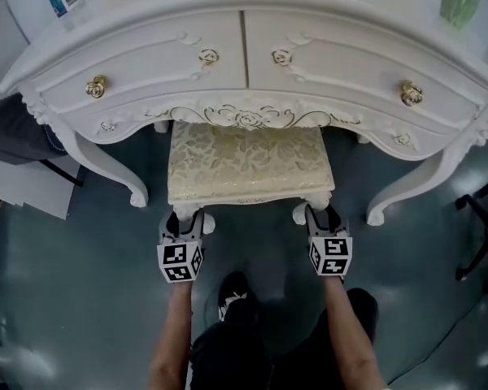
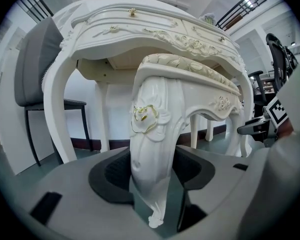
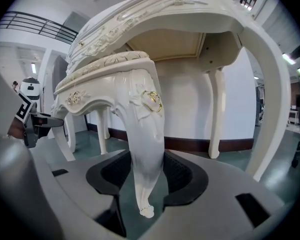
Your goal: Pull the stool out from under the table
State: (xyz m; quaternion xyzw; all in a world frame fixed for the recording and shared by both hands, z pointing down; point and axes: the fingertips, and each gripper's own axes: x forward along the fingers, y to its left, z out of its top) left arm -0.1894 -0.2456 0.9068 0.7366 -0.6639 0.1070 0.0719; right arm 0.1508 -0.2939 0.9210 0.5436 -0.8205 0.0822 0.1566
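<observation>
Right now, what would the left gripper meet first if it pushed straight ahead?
The stool leg. The left gripper has it between its jaws, seemingly clamped, so a forward push would press straight into that leg.

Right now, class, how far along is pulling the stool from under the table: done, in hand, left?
Done: the left gripper is clamped on the stool's left front leg, the right gripper on its right front leg. In hand: the grip only; no pull is evident. Left: the stool sits between the table's legs, seat rear under the drawer front, so drawing it out remains.
</observation>
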